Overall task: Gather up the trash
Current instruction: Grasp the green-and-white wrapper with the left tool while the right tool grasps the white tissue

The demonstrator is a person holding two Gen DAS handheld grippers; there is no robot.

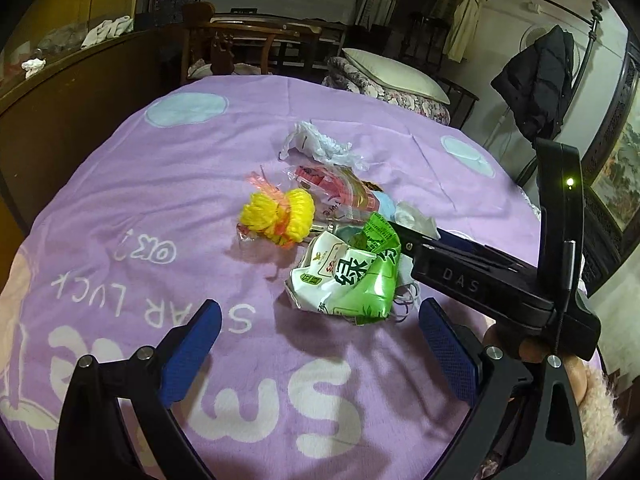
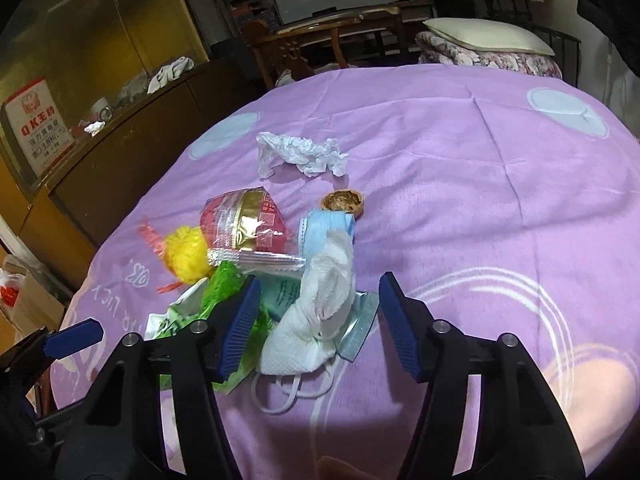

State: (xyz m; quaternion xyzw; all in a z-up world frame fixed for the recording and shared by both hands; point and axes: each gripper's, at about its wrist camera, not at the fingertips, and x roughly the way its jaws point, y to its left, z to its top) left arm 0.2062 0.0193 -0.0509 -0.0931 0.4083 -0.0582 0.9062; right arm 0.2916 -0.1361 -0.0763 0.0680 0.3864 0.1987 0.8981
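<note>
A pile of trash lies on a purple blanket (image 2: 480,220). It holds a green wrapper (image 1: 352,276), a yellow yarn bundle (image 1: 280,216), a red and gold wrapper (image 2: 244,220), a blue face mask (image 2: 326,228), a walnut shell (image 2: 343,202) and crumpled white plastic (image 2: 300,152). My right gripper (image 2: 320,282) straddles a white tissue (image 2: 320,312); its pads stand a little off the tissue and its left pad is against the green wrapper (image 2: 224,284). My left gripper (image 1: 320,307) is wide open just short of the green wrapper, with nothing between its fingers.
A dark wooden cabinet (image 2: 132,128) with a glass front runs along the left. A wooden chair (image 1: 240,44) stands behind the blanket. A pillow on a flowered quilt (image 1: 392,76) lies at the back right, and a black coat (image 1: 536,80) hangs on a stand.
</note>
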